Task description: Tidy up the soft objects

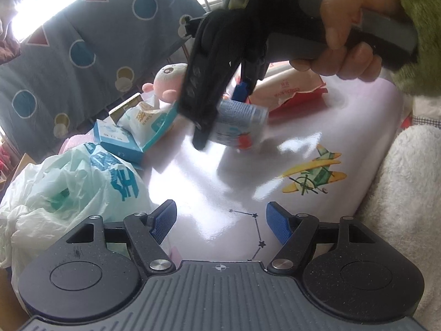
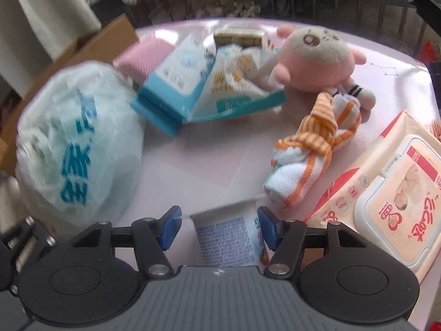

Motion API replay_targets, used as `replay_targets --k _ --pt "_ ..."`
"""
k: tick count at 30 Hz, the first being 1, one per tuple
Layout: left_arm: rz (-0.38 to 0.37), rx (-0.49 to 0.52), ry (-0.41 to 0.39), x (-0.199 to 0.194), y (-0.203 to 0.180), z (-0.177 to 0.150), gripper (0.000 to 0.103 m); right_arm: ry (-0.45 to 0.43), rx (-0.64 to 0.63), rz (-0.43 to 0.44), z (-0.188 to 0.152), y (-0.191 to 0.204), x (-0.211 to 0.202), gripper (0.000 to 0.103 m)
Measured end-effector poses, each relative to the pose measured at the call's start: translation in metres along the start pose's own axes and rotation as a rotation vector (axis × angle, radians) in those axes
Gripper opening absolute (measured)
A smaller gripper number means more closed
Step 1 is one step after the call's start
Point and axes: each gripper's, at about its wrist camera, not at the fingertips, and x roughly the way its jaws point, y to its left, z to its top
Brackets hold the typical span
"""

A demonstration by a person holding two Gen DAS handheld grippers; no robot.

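Observation:
My left gripper [image 1: 222, 220] hangs open and empty over the glossy white table [image 1: 209, 182]. A hand [image 1: 347, 41] holds my right gripper [image 1: 220, 118] above the table's middle, with a small printed cup [image 1: 242, 127] between its fingers and clear of the surface. In the right wrist view the cup [image 2: 228, 237] sits between the blue pads of the right gripper [image 2: 219, 226], tight against the right pad. Beyond it lie a knotted orange-striped cloth [image 2: 311, 149], a pink plush toy [image 2: 311, 58] and a wipes pack [image 2: 386, 193].
A crumpled plastic bag [image 2: 77, 143] fills the left side. An open blue tissue box [image 2: 176, 82] and a pink cloth [image 2: 143, 55] lie behind it. A paper roll [image 2: 49, 13] stands in a cardboard box [image 2: 110, 35]. A white fluffy towel [image 1: 408, 193] borders the table's right edge.

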Motion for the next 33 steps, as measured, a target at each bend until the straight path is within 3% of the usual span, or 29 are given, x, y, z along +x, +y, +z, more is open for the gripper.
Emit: replay_targets --k 2,4,9,14,18,22,24,29,33 --pt "0.001 -0.006 0.0 0.0 0.002 0.001 0.072 -0.101 0.049 0.105 -0.003 -0.005 -0.008 0.037" --pt "0.004 -0.009 0.003 0.001 0.003 0.001 0.072 -0.157 0.053 0.141 -0.01 -0.004 -0.007 0.037" --pt "0.02 -0.012 0.008 0.002 0.005 0.002 0.072 -0.187 0.004 0.141 -0.026 0.003 0.001 0.037" --pt "0.017 -0.017 0.004 0.001 0.004 0.006 0.073 -0.185 0.058 0.22 -0.04 -0.003 -0.009 0.041" --pt "-0.001 -0.025 -0.007 -0.004 0.002 0.009 0.077 -0.207 0.153 0.335 -0.054 -0.015 -0.022 0.049" --pt "-0.022 -0.043 -0.012 -0.007 0.001 0.013 0.08 -0.232 0.289 0.426 -0.065 -0.034 -0.028 0.049" --pt "-0.029 -0.064 -0.01 -0.007 0.002 0.017 0.082 -0.245 0.376 0.452 -0.068 -0.044 -0.026 0.045" --pt "-0.031 -0.143 0.021 0.004 0.007 0.03 0.082 -0.226 0.492 0.454 -0.07 -0.059 -0.013 0.011" --pt "-0.043 -0.208 0.048 0.012 0.011 0.033 0.082 -0.205 0.562 0.503 -0.079 -0.065 -0.006 0.0"
